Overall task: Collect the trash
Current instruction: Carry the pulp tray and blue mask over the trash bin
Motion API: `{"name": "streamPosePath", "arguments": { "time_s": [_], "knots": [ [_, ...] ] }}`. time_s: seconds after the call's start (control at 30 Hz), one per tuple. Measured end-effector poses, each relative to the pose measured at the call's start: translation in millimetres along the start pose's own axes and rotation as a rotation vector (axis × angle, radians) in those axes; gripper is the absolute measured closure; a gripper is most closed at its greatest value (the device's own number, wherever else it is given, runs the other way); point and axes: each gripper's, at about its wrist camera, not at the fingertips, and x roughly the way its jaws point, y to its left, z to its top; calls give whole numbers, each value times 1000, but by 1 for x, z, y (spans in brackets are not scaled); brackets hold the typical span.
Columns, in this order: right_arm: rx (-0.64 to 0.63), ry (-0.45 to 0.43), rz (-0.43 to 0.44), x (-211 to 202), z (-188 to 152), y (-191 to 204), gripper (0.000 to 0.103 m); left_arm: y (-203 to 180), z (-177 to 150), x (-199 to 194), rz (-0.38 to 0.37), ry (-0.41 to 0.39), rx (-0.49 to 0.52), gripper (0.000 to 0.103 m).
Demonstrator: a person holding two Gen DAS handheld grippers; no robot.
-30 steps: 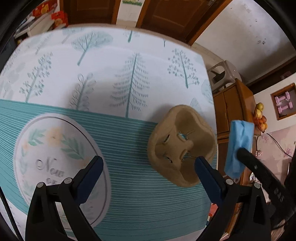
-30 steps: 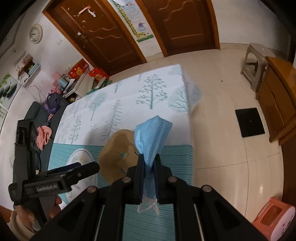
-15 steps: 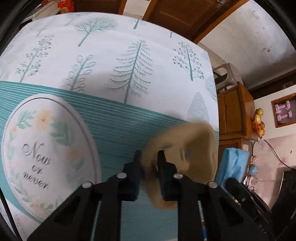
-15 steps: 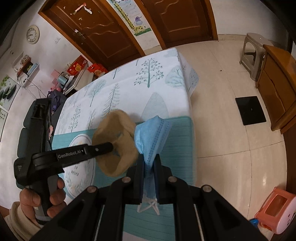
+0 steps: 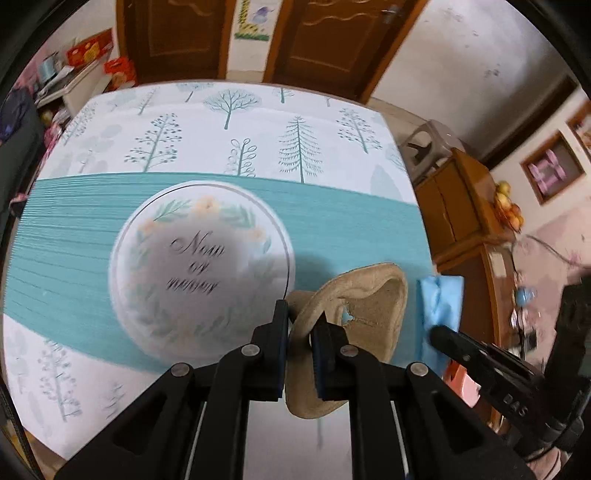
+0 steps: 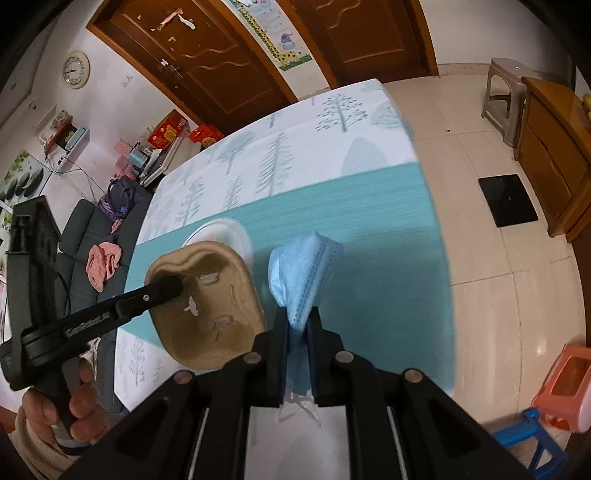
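Brown pulp tray (image 5: 354, 325) is pinched by left gripper (image 5: 300, 341) fingers, blue mask (image 6: 303, 273) by right gripper (image 6: 297, 345), both clear of the worktop (image 5: 110, 229) for binning.

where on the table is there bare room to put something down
Nearly everywhere: the white tree-print strip toward the brown wooden doors and the teal striped band left of the printed round emblem are bare. It is crowded only by the near right edge, where both loaded grippers hang.

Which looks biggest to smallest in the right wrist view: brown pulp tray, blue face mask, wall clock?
1. Brown moulded-pulp tray
2. Blue pleated face mask
3. Round white wall clock

The clock is far off, so only its apparent size counts.
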Motion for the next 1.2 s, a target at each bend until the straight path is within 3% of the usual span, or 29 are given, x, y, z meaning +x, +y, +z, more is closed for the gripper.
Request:
{"name": "streamPosePath", "arguments": {
  "time_s": [0.2, 0.6, 0.93, 1.2],
  "knots": [
    [17, -35, -8, -17, -68, 51, 94, 33, -58, -58, -24, -28, 96, 94],
    [65, -103, -45, -42, -205, 143, 94, 113, -160, -129, -56, -30, 203, 94],
    [101, -18, -97, -40, -291, 171, 94, 138, -228, -141, -64, 33, 254, 94],
    [140, 64, -133, -23, -330, 162, 94, 136, -263, -123, -46, 86, 273, 94]
  ]
}}
